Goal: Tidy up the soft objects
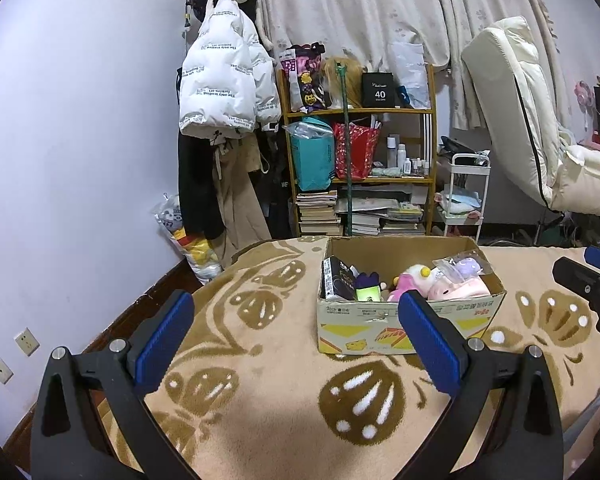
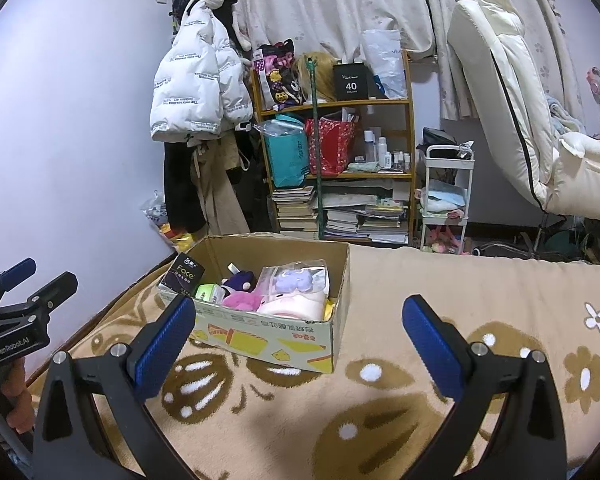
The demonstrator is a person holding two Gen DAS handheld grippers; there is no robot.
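An open cardboard box (image 1: 412, 332) stands on a beige blanket with a brown flower pattern (image 1: 268, 380). It holds soft toys: a pink plush (image 1: 458, 288), a pink and white one (image 1: 414, 276), a purple one (image 1: 367, 280), a bagged lilac plush (image 1: 466, 267), and a black tissue pack (image 1: 334, 278). The box also shows in the right wrist view (image 2: 276, 340). My left gripper (image 1: 296, 320) is open and empty, short of the box. My right gripper (image 2: 300, 328) is open and empty, just right of the box.
A wooden shelf (image 1: 360, 112) with bags, books and bottles stands behind the bed. A white jacket (image 1: 224, 76) hangs at the wall. A white trolley (image 1: 466, 196) and a cream folded mattress (image 1: 516, 112) are at the right. A plastic bag (image 1: 188, 240) lies on the floor.
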